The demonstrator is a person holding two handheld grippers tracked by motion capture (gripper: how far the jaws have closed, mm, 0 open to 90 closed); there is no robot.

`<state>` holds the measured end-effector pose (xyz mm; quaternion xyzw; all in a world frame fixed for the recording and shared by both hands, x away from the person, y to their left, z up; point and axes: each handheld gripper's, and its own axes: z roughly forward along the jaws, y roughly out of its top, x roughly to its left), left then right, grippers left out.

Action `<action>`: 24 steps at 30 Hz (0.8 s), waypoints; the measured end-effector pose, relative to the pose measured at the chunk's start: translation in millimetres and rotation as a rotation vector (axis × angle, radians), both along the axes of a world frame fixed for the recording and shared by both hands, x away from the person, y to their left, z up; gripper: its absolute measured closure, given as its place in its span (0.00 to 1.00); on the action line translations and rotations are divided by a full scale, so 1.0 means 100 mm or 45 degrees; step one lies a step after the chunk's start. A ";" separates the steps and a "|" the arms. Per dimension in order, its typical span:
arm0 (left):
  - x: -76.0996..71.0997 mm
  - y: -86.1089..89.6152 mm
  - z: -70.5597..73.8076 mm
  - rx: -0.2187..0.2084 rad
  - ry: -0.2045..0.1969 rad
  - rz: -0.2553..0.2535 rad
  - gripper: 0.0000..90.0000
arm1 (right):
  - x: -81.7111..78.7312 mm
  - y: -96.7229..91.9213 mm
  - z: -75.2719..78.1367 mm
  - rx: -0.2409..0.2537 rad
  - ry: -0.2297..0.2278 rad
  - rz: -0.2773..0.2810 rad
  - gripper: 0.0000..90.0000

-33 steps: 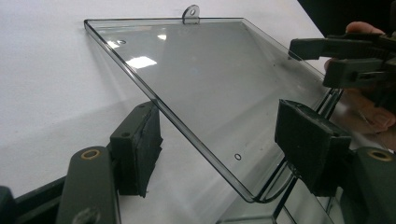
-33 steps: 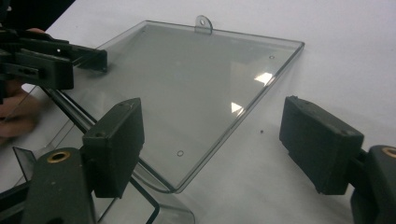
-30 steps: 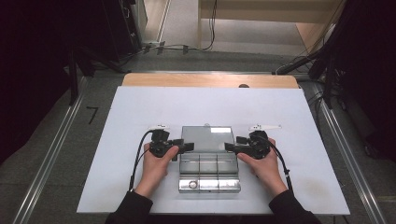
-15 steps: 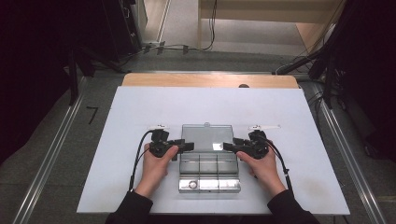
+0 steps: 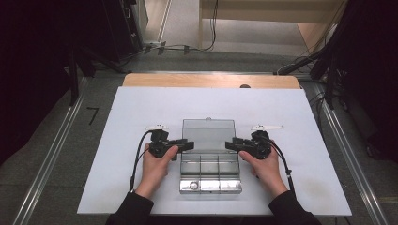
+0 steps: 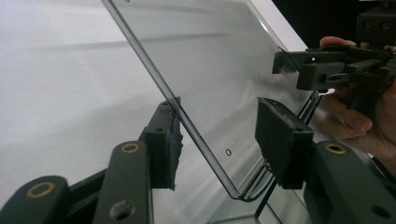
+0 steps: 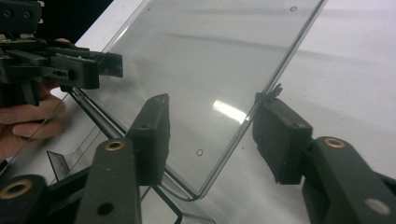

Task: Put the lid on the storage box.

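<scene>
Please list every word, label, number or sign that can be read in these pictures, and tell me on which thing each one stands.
No readable words or numbers.
A dark angular mark on the floor left of the table: a sign, not a letter I can read.
The clear plastic box and its lid: no print.
Both hand-held grippers: no label visible.

Left tool [image 5: 186, 146]: black plastic body, two flat links with brass-ringed pivots, blocky black pads [image 6: 164, 140], a white plate on top and a black cable looping back past the wrist. Right tool [image 5: 233, 144]: same black build, brass-ringed pivots, white top plate, black cable. Sleeves [image 5: 131, 211]: black, reaching the wrists.
</scene>
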<state>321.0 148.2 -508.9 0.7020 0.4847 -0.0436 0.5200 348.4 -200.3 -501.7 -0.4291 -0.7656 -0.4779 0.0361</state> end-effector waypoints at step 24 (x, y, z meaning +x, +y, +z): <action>-0.12 0.07 0.17 -0.016 -0.159 -0.017 0.82 | -0.15 -0.14 0.16 0.053 -0.219 0.030 0.83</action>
